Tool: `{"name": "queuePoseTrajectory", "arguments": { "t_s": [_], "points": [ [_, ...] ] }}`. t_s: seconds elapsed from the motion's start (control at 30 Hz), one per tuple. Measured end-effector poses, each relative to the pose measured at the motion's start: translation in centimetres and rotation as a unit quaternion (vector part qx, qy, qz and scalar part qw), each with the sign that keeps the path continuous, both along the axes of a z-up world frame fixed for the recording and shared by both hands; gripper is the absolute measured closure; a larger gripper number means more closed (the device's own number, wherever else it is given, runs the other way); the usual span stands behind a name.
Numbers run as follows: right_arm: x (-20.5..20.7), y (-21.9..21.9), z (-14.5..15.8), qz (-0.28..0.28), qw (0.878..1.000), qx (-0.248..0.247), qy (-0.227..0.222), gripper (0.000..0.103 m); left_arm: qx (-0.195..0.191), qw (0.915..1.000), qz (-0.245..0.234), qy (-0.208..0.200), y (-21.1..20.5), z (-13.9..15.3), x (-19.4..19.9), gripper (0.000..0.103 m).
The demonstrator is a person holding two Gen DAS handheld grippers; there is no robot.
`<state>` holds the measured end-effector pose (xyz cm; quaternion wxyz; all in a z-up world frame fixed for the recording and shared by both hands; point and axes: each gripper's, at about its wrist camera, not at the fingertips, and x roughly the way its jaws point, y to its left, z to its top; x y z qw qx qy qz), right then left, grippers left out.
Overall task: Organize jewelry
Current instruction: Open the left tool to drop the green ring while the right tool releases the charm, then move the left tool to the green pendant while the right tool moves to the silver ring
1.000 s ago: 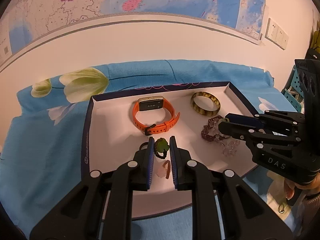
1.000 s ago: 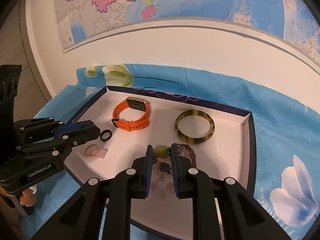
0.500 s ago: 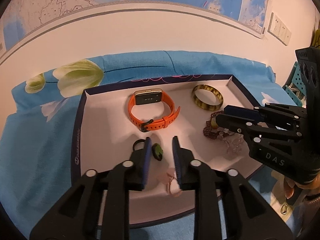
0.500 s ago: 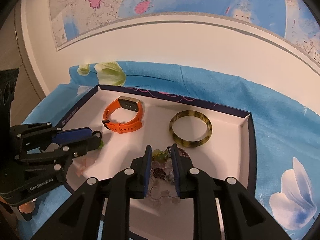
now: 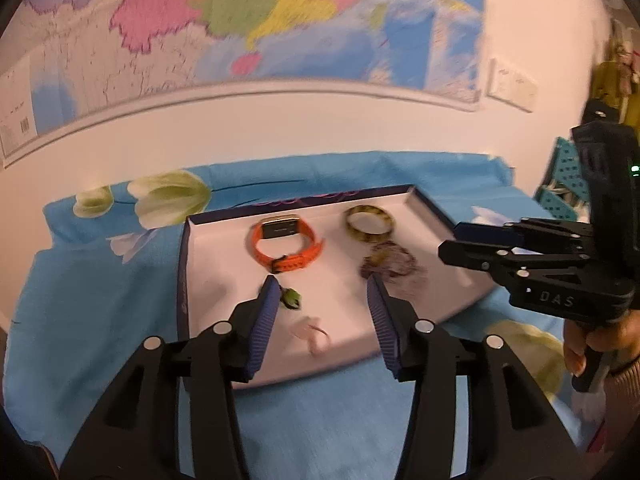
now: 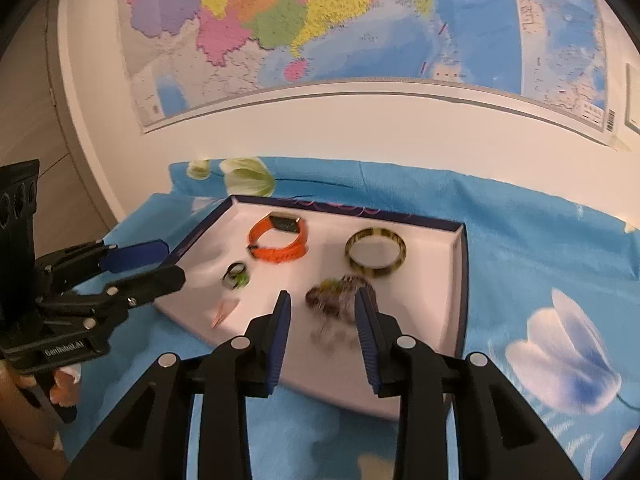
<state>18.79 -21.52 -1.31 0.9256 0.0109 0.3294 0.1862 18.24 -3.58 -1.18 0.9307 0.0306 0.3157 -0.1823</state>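
Basically both tools opening, nothing gripped: left tool (image 5: 322, 292), right tool (image 6: 322, 306). Rubbery orange watch (image 6: 279, 239), glossy mottled bangle (image 6: 375, 253), beaded bracelets (image 6: 340, 294) in white tray (image 6: 450, 280); blue floral cloth (image 6: 520, 232), wall map (image 6: 360, 20).

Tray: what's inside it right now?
Inside the tray: an orange watch, a mottled bangle, a dark beaded pile, a green-and-black ring and a pale pink piece. Blur hides the pile's makeup, and anything under it is covered.
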Motion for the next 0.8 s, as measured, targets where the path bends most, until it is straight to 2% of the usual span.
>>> {"name": "queuePoseTrajectory", "arguments": {
  "t_s": [0.13,0.37,0.6,0.8],
  "points": [
    [-3.3,-0.9,-0.5,0.005,1.000,-0.003,0.002,0.072,-0.009,0.9992,-0.039,0.001,-0.7,-0.1,-3.2,0.056],
    [-8.3,-2.7,-3.3,-0.007,0.999,-0.011,0.040,0.072,0.010,0.9940,-0.107,0.018,-3.7,-2.4,-7.6,0.054],
    [-11.5,-3.8,-5.5,-0.022,0.997,-0.015,0.067,0.072,0.003,0.9887,-0.144,0.043,-6.0,-4.0,-9.8,0.052],
    [-13.4,-4.5,-6.5,-0.026,0.997,-0.001,0.075,0.072,0.012,0.9838,-0.170,0.057,-8.4,-4.8,-10.7,0.051]
  ]
}}
